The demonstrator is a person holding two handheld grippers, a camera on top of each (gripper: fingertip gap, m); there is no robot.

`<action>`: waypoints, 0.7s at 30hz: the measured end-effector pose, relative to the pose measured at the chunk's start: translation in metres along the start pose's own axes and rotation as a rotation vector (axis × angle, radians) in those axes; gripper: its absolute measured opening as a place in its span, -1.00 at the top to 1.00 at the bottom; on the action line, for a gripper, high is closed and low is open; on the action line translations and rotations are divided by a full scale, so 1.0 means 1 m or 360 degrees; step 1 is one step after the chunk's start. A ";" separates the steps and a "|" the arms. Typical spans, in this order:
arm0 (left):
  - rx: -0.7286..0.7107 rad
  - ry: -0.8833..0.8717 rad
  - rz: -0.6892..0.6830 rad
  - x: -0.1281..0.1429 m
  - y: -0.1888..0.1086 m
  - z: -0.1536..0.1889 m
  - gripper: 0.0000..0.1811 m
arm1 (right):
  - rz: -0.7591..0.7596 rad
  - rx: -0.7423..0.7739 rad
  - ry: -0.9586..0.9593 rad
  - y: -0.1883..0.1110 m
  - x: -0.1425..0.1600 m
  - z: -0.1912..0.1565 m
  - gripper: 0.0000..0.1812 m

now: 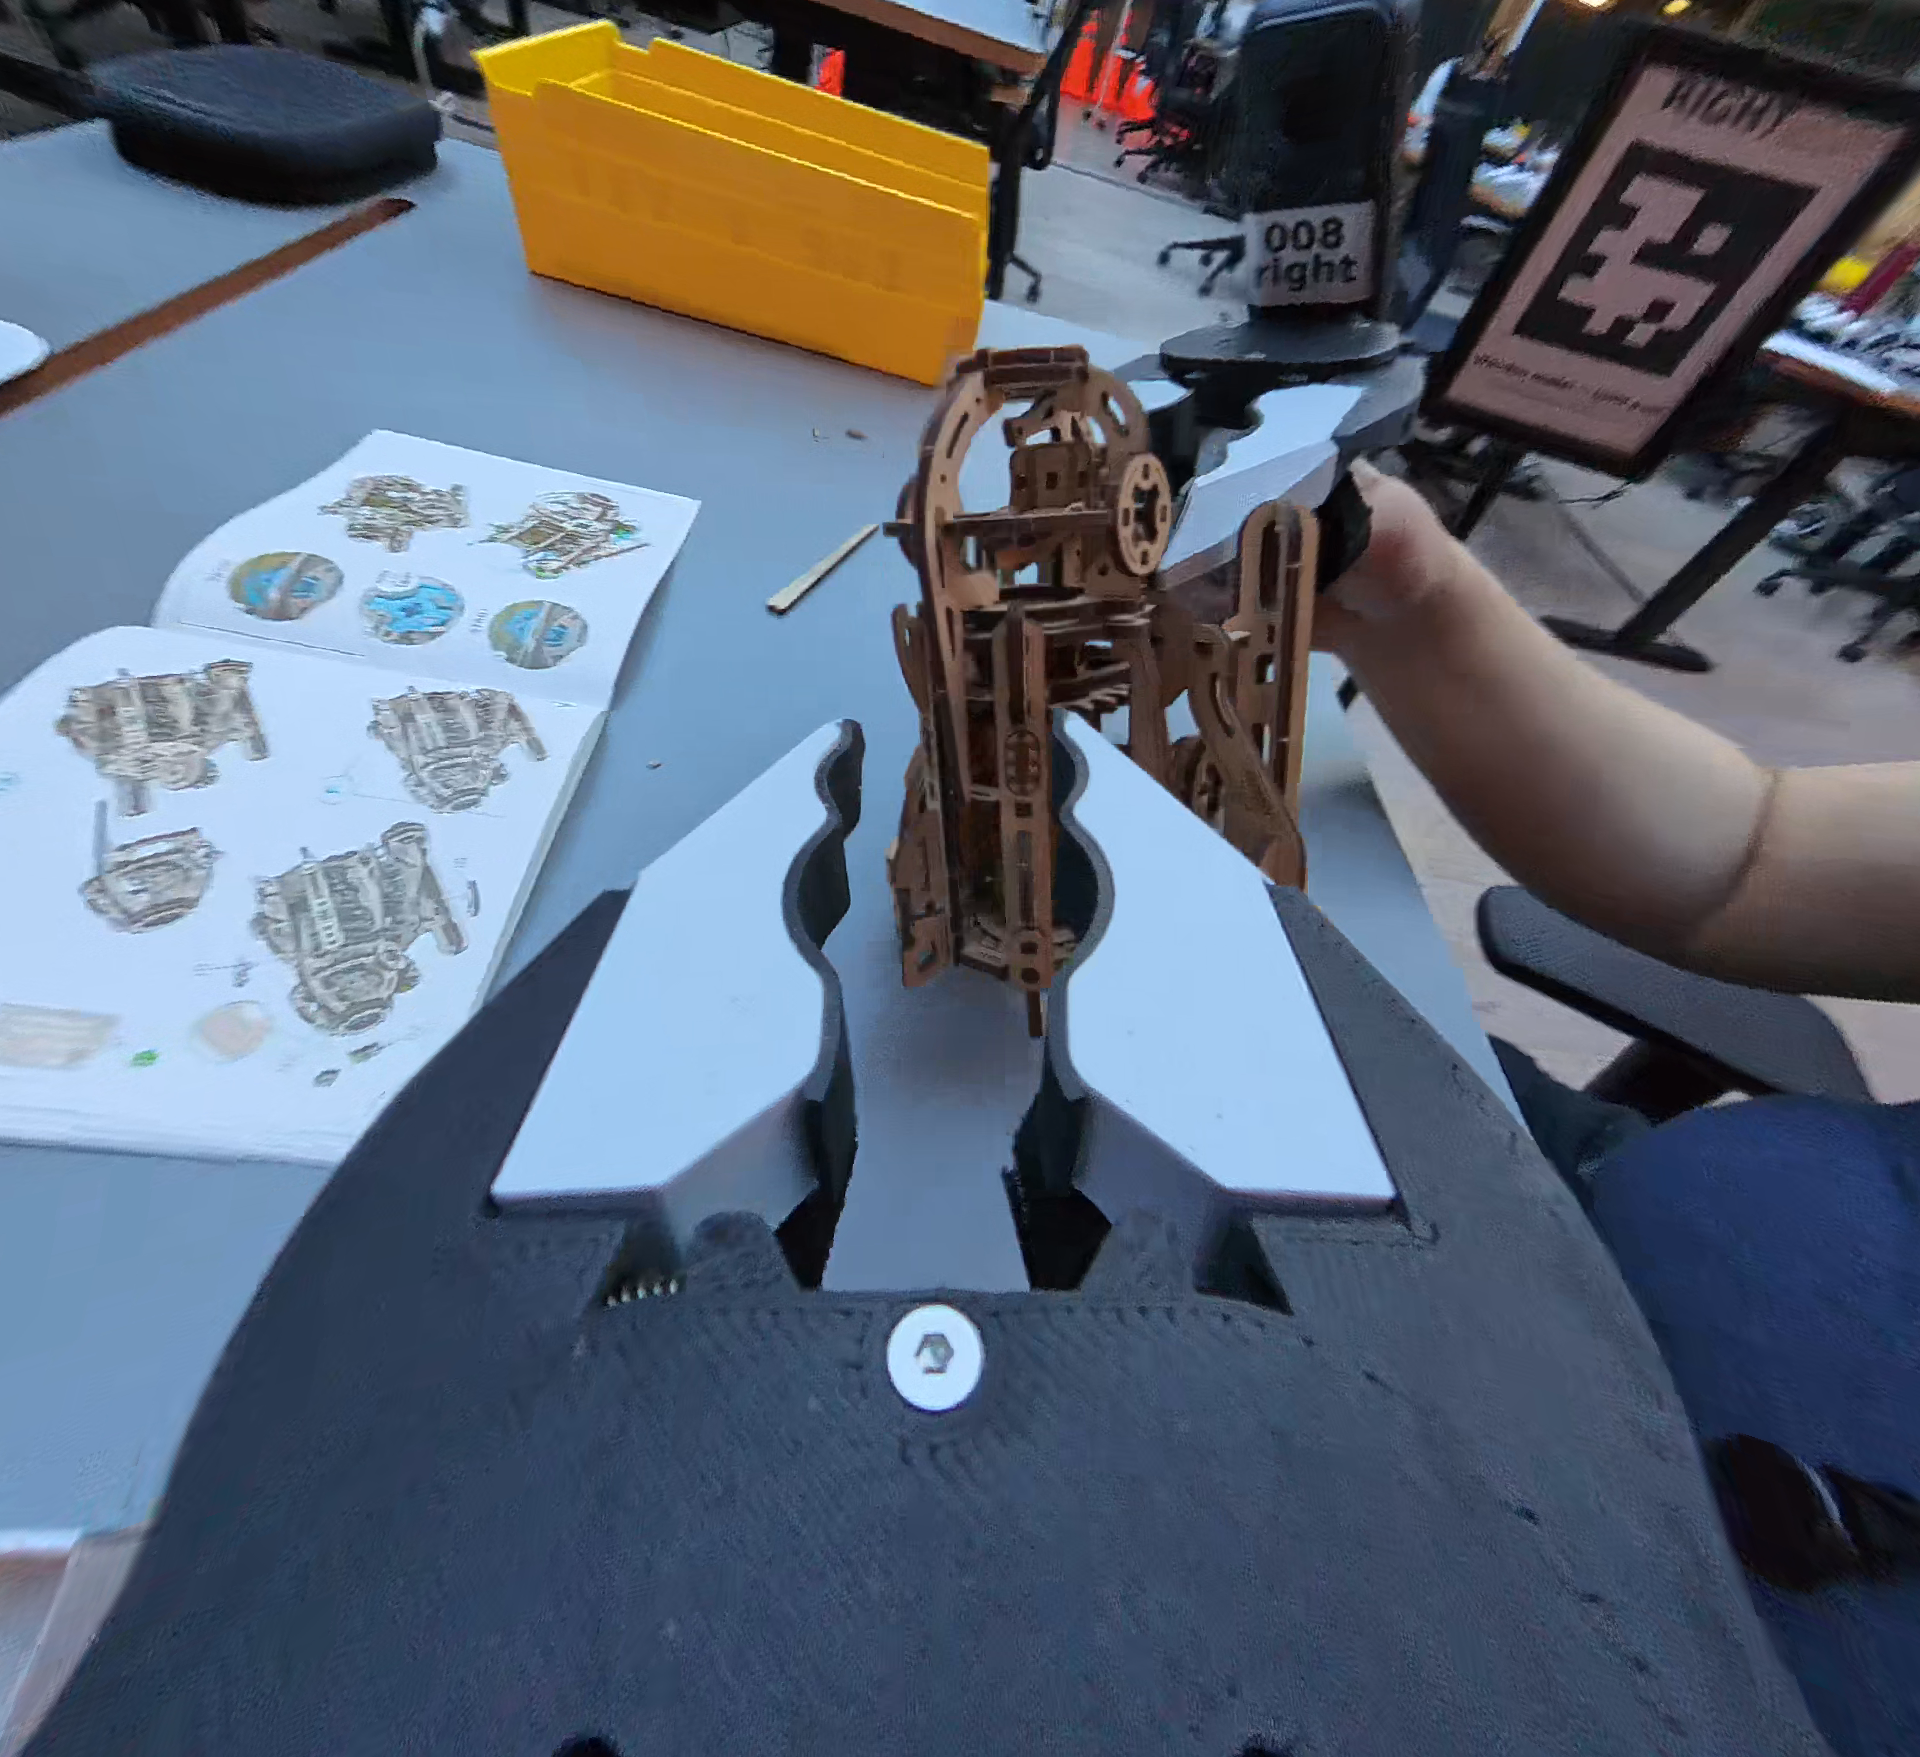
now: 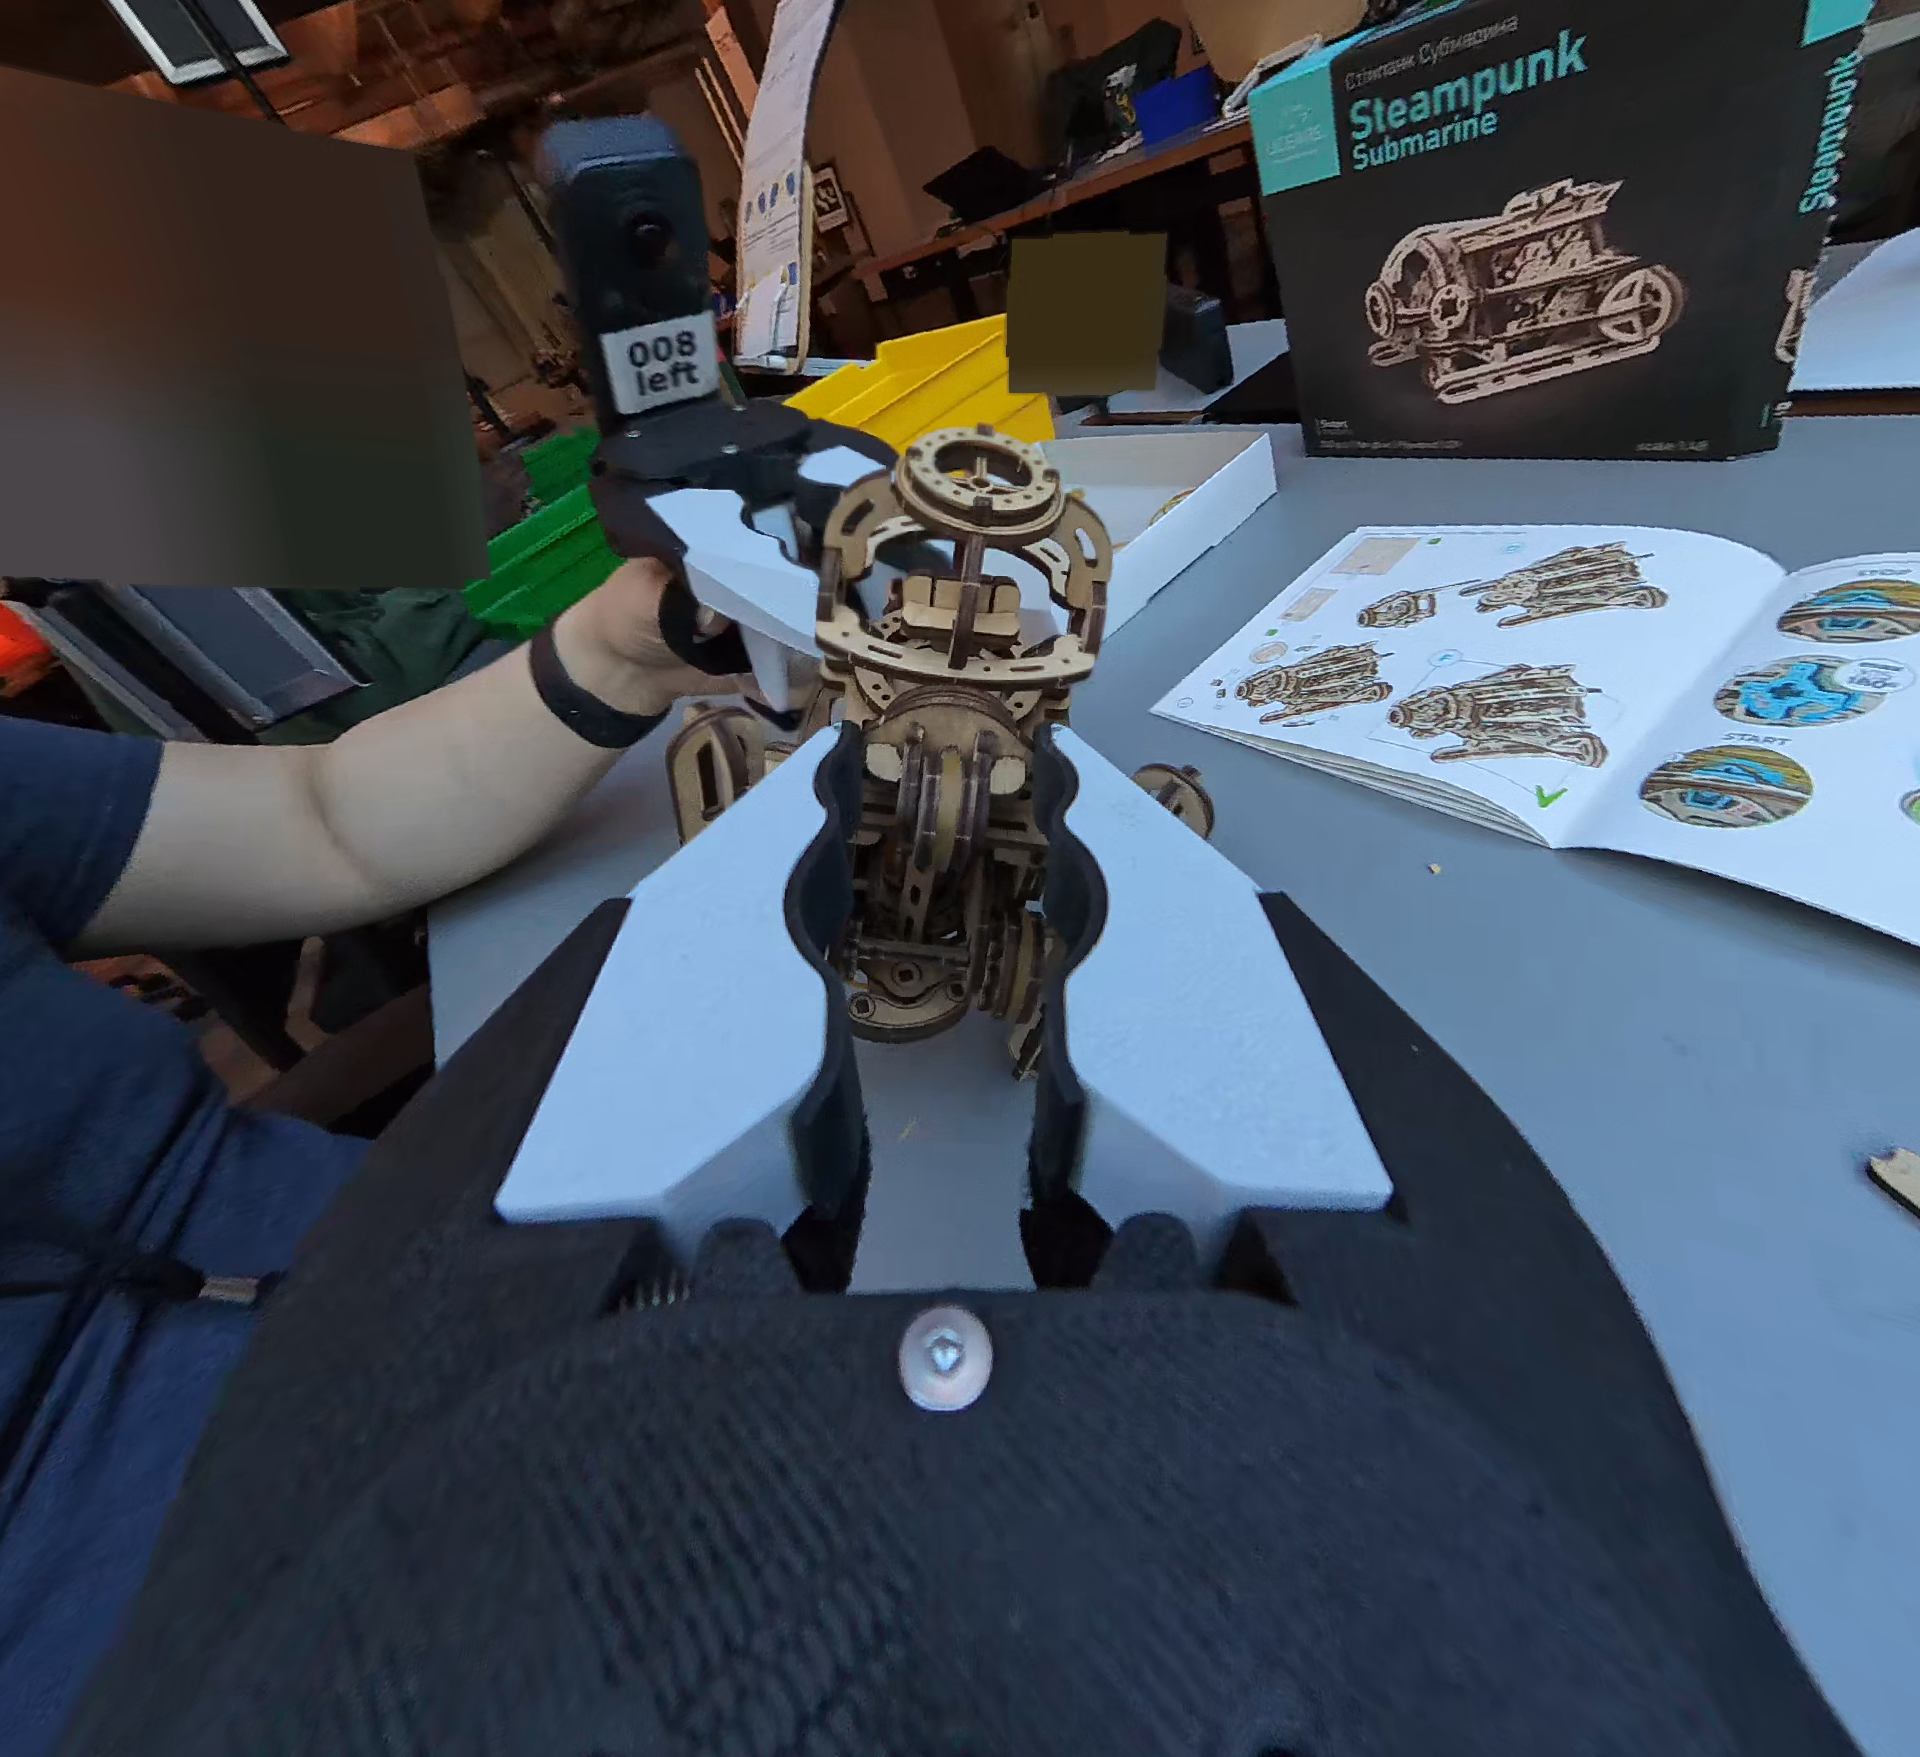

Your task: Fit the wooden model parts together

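a: nearest, in the left wrist view?
b: left gripper (image 1: 951, 834), partly open around the foot of the wooden model (image 1: 1039, 668); right finger pad against the wood, left finger pad apart from it. hard to tell whether truly clamped.
a: and from the right wrist view?
b: right gripper (image 2: 945, 772), narrowed around the wooden model (image 2: 956, 731), dark pads at both flanks of its middle; looks gripped. left gripper (image 2: 790, 523) beyond it, at the model's upper frame.
a: place of the model?
b: upright, at the near edge of the grey tabletop (image 1: 623, 377), between the two grippers. lower end looks lifted just off the surface; cannot say for sure.
a: farther out?
b: open instruction booklet (image 1: 312, 772) flat along the left side of the tabletop. small wooden strip (image 1: 821, 569) past the model. yellow bin (image 1: 738, 201) toward the far edge. in the right wrist view, model box (image 2: 1538, 253) upright at the far edge, white tray (image 2: 1174, 502) before it.
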State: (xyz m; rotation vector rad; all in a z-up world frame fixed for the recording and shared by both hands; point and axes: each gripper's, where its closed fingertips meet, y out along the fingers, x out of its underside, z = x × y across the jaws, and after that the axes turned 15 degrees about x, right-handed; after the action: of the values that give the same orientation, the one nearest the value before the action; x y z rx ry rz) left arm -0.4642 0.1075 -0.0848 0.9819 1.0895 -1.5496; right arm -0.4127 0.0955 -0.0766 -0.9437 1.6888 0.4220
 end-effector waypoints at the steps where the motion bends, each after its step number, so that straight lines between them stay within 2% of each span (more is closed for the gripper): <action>1: 0.0078 -0.0042 0.0028 -0.001 0.005 -0.001 0.60 | -0.0014 -0.0031 0.0029 0.001 0.000 0.001 0.66; 4: 0.0173 -0.0068 0.0034 0.001 0.015 -0.006 0.53 | -0.0037 -0.0068 0.0029 0.003 -0.002 0.006 0.66; 8: 0.0329 -0.0167 0.0166 -0.008 0.016 -0.009 0.48 | -0.0076 -0.0147 0.0047 0.005 -0.002 0.009 0.66; 12: 0.0423 -0.0261 0.0120 0.004 0.016 -0.015 0.27 | -0.0089 -0.0200 0.0081 0.009 -0.003 0.013 0.66; 21: 0.0621 -0.0401 0.0159 0.013 0.028 -0.010 0.25 | -0.0097 -0.0383 0.0106 0.010 -0.003 0.016 0.66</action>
State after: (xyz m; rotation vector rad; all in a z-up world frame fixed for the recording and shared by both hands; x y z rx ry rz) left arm -0.4387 0.1105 -0.1047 1.0442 0.5651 -1.7841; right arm -0.4100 0.1139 -0.0807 -1.1927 1.6898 0.5673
